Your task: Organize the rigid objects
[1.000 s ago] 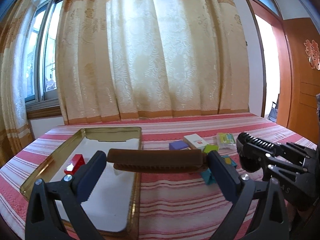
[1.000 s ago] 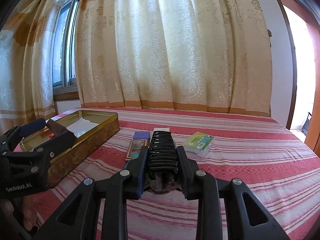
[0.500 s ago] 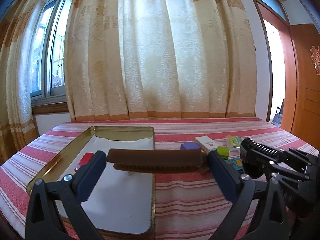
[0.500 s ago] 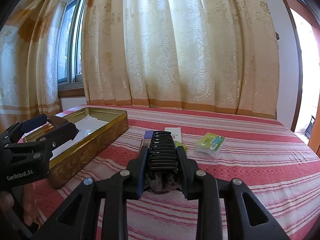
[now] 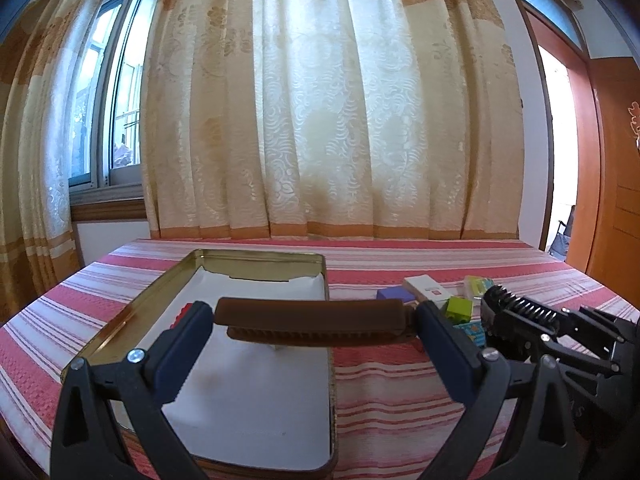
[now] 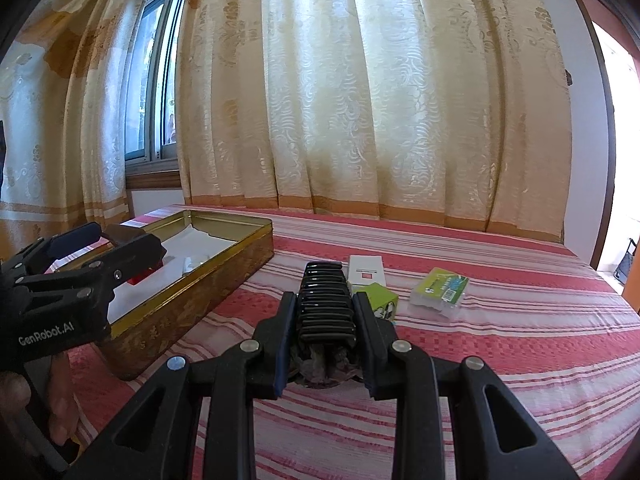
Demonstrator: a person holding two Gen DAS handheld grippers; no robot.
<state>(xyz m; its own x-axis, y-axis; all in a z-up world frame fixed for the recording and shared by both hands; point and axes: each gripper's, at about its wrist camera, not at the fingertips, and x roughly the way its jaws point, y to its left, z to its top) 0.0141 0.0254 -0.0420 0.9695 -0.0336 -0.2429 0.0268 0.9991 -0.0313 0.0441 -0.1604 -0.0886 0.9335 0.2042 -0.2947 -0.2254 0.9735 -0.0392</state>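
left claw (image 5: 310, 334) pinches a brown comb (image 5: 310, 317) by its two ends, held crosswise above the open gold tin (image 5: 120, 322), not yet set down. right claw (image 6: 325, 322) is pressed onto a black ribbed clip (image 6: 325, 300), carried above the striped tabletop (image 6: 500, 344) just right of the tin.

done so far, judging by the layout: a red block (image 5: 182, 312) lies in the tin on its white liner; little else shows inside.

left to do: both carried items, plus the loose pieces on the tabletop: white box (image 6: 365, 270), green block (image 6: 380, 298), clear case with green label (image 6: 440, 290), purple block (image 5: 394, 293), and a teal piece partly hidden.

estimate: early stage, most sorting still ahead.
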